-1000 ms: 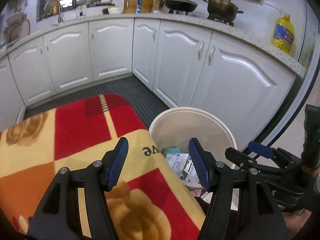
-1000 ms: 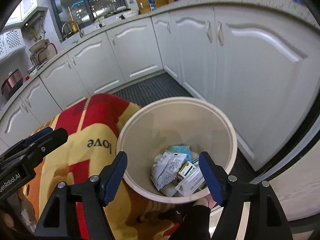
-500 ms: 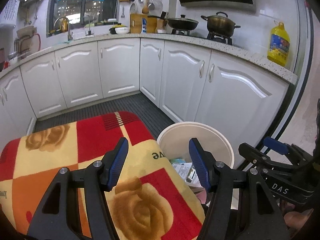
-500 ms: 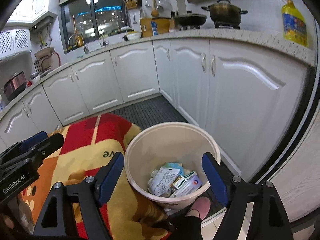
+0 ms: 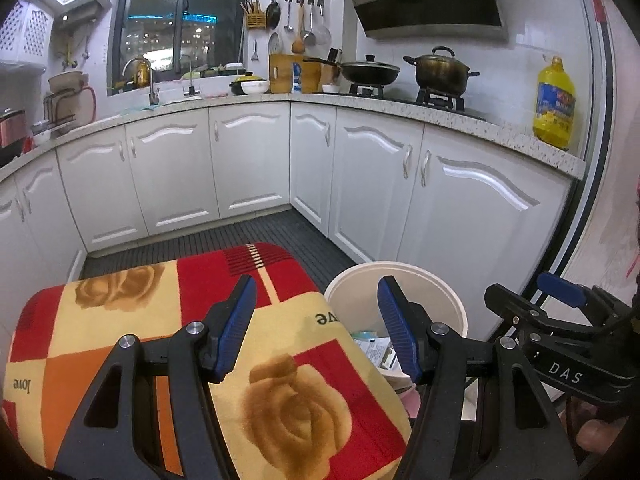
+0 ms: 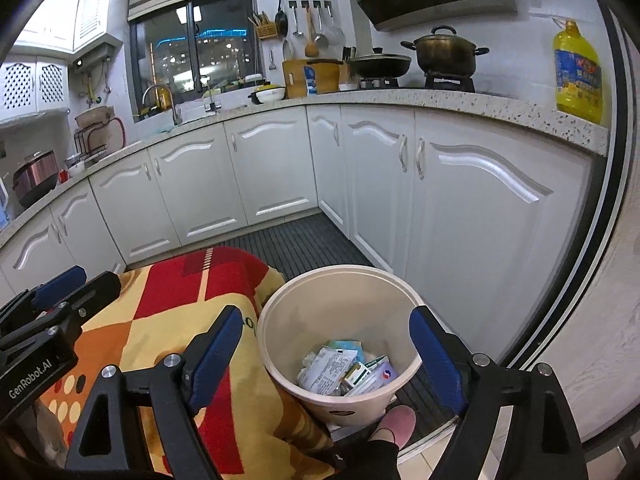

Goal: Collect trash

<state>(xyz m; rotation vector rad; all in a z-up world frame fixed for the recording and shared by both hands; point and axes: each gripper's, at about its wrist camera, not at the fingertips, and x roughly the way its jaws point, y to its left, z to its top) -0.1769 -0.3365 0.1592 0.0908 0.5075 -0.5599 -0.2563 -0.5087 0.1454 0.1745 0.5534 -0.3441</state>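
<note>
Nothing is being held by the left tongs, whose jaws are standing apart above the rose-patterned blanket covering the table. The right tongs are being opened wider, empty, over the cream waste bucket. Crumpled paper and packaging trash is lying at the bucket's bottom, beside a pink slipper on the floor.

We are holding the right gripper above the bin, its jaws opening with nothing between them. Trash is lying in the bin beneath the fingers. The blanket is spreading leftward, the left gripper hovering over it.
</note>
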